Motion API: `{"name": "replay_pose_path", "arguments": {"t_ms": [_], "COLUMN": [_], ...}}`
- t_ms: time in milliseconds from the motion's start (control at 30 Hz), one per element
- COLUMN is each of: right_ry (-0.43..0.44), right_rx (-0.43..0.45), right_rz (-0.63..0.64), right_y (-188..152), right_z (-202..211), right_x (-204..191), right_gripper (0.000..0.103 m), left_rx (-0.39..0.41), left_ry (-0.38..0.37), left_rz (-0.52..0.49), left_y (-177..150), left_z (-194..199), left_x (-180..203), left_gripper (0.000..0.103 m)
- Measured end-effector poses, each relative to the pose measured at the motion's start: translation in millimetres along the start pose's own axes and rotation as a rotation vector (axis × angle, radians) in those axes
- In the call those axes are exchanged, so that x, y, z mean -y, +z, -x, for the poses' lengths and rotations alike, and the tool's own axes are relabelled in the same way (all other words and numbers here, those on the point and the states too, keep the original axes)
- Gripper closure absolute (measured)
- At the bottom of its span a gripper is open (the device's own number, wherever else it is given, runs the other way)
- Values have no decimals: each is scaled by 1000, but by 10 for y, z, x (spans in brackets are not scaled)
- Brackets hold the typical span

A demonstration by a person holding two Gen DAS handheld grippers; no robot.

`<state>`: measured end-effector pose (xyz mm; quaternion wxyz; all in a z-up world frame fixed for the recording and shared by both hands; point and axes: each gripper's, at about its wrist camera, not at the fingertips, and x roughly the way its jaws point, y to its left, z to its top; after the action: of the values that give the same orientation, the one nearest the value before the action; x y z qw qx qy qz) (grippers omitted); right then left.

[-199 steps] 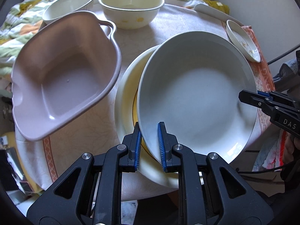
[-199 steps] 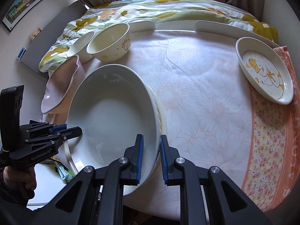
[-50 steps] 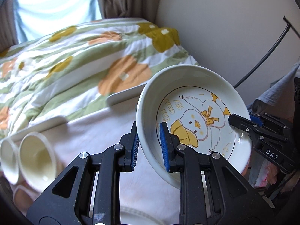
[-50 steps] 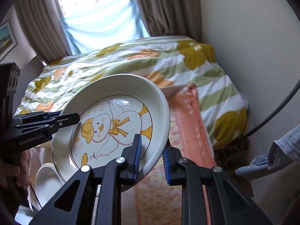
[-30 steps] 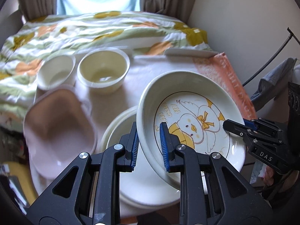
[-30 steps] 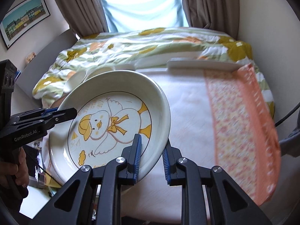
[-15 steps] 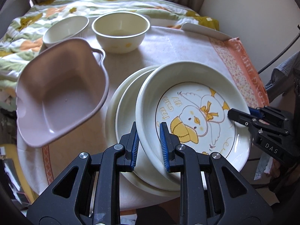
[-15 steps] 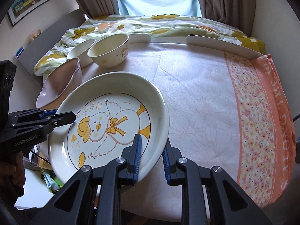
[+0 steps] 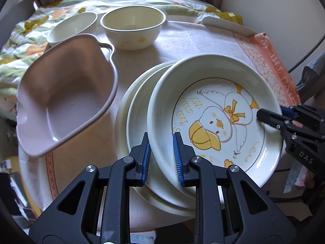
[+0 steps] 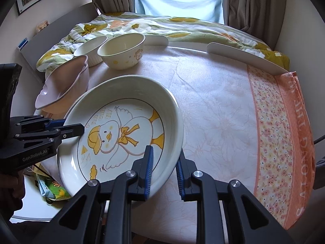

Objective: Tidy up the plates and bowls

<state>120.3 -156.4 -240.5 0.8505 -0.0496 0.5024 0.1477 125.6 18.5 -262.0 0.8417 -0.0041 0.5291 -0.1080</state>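
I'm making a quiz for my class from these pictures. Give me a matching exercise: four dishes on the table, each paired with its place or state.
Things:
1. duck plate
2. pink dish
3. dotted bowl
4. plain plates

States:
A. stacked under the duck plate
B. gripped at opposite rims by both claws
C. upright at the table's far side
D. tilted, left of the stack

Pairs: 1-B, 2-D, 3-C, 4-A

My left wrist camera sits just behind the left gripper (image 9: 161, 156), looking steeply down along its blue-padded fingers, very close to the white duck-printed ceramic plate (image 9: 215, 120). My right wrist camera looks down past the right gripper (image 10: 164, 167) from the opposite rim of that plate (image 10: 121, 134). Both views share the plate, the pink square plastic bowl (image 9: 65, 93) (image 10: 65, 85), the cream round bowl (image 9: 132, 26) (image 10: 121, 50) and the pale tablecloth (image 10: 213, 105); each shows the other gripper.
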Motion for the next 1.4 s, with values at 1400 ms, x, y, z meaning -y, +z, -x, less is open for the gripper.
{"name": "replay_pose_path", "arguments": {"t_ms": [1400], "right_ry": [-73], "right_rx": [15], "right_rz": [39], "right_y": [7], "right_z": [17], "right_x": [-160], "right_gripper": [83], "left_rx": [62], "left_ry": [337], "left_rz": [-182], "left_y": [-59], "left_z": [179], "left_x": [236], "left_gripper": [84]}}
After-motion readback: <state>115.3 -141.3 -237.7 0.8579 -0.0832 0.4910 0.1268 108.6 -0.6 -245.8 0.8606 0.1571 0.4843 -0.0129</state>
